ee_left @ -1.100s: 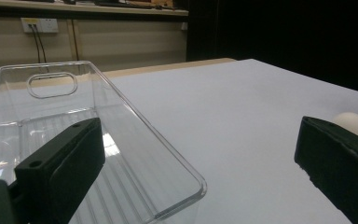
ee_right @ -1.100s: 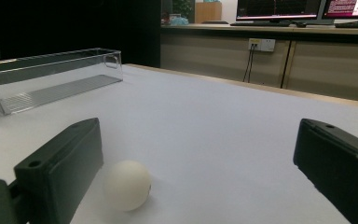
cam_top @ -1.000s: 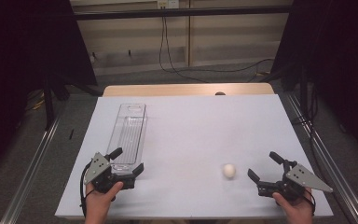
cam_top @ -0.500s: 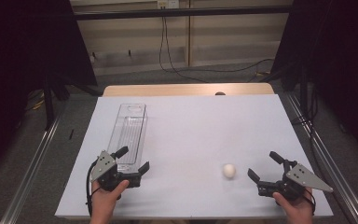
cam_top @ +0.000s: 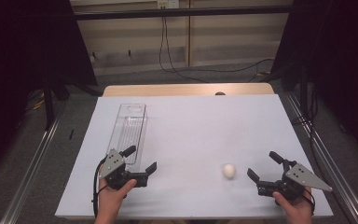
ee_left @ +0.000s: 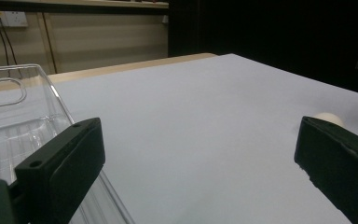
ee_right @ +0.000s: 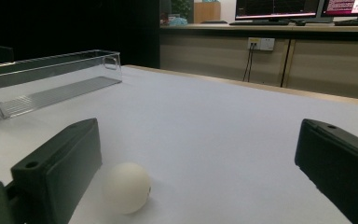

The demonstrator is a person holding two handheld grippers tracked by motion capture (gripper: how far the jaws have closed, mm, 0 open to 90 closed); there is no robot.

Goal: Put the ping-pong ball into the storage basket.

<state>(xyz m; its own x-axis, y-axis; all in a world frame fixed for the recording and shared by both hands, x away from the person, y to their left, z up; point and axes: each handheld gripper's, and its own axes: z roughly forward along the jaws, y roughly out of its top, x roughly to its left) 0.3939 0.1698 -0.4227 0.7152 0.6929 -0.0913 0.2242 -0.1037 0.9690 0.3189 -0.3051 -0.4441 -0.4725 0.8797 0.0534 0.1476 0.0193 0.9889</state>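
White ball (cam_top: 229, 171) lies on the tabletop (cam_top: 205, 126) at lower right of the high view, just left of the right tool (cam_top: 266, 169), untouched. Both tools stand with jaws apart and empty; the left tool (cam_top: 141, 158) sits at the near end of the clear tray (cam_top: 129, 127). Step judged: approach to grasp. Next move calls for the right tool to straddle the ball and close gently.

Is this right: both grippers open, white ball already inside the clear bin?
Not quite. Both grippers are open, but the white ball lies on the table just ahead of the right gripper, well apart from the clear bin, as the high view shows.
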